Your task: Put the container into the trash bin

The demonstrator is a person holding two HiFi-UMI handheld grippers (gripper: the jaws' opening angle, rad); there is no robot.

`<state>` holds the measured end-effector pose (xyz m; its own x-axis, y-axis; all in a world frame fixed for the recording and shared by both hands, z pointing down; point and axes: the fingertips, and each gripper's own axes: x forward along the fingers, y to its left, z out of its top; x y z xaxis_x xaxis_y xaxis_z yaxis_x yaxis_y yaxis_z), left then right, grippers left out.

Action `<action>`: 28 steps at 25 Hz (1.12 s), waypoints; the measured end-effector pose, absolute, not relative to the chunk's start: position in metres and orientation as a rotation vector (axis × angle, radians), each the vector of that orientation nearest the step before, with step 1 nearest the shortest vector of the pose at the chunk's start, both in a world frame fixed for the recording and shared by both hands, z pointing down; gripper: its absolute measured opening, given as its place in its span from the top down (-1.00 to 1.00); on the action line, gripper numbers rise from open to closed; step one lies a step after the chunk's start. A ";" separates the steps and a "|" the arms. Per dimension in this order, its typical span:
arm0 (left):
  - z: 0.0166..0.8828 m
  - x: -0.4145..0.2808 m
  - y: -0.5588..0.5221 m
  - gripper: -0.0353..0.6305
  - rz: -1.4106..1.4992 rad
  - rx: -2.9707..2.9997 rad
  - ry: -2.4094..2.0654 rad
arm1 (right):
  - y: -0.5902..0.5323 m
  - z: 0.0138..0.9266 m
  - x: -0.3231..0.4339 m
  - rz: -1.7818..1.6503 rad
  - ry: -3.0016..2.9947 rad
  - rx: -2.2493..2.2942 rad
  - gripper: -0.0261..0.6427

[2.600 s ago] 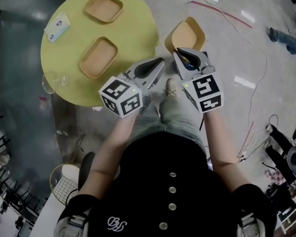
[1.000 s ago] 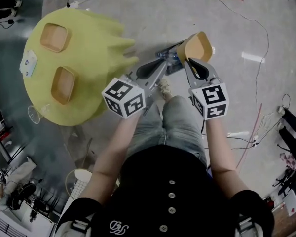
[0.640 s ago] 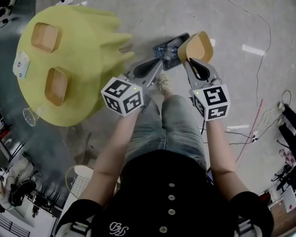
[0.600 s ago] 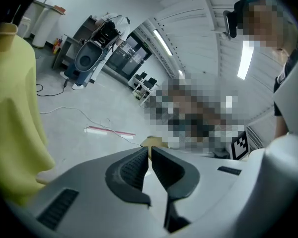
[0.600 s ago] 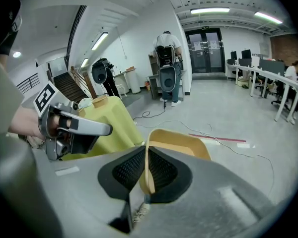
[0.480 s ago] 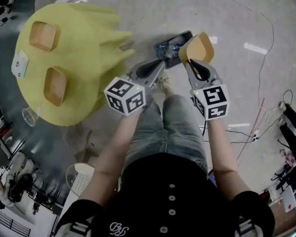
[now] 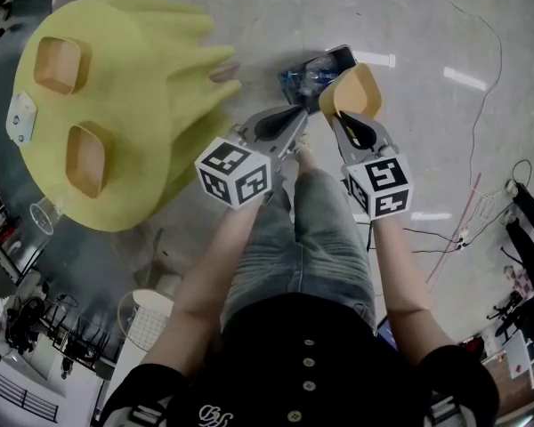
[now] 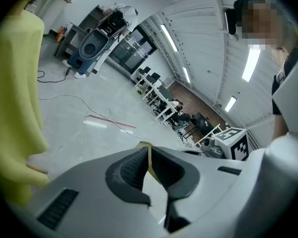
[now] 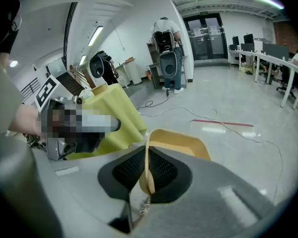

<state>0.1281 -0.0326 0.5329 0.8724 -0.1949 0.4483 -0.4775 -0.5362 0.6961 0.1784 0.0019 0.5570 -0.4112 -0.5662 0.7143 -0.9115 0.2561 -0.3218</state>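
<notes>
Head view, items as I read them:
- Right gripper: pressed onto the rim of the tan container, which it holds off the floor. The container overlaps the right end of the dark trash bin standing on the floor.
- Left gripper: just left of the container, above the bin's near edge.
- Round table under a yellow cloth, at left: two more tan trays and a white card.

Right gripper view: pads pinch the container's wall edge-on.

Left gripper view: jaws pressed together, with a thin tan sliver between the pads. I cannot tell what it belongs to.
</notes>
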 end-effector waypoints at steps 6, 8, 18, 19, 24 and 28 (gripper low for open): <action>0.560 0.131 -0.027 0.81 0.422 2.111 -0.490 | 0.008 0.584 0.178 1.065 -2.054 1.350 0.86; 0.568 0.130 -0.025 0.81 0.429 2.102 -0.495 | 0.009 0.592 0.177 1.083 -2.052 1.353 0.86; 0.607 0.128 -0.011 0.81 0.474 2.039 -0.482 | 0.005 0.632 0.163 1.192 -2.036 1.360 0.86; 0.610 0.128 -0.010 0.81 0.481 2.034 -0.479 | 0.005 0.637 0.162 1.212 -2.028 1.363 0.86; 0.618 0.134 -0.010 0.81 0.509 2.040 -0.463 | 0.006 0.657 0.161 1.260 -2.002 1.359 0.86; 0.624 0.136 -0.011 0.81 0.501 2.025 -0.469 | 0.003 0.669 0.165 1.274 -1.991 1.366 0.86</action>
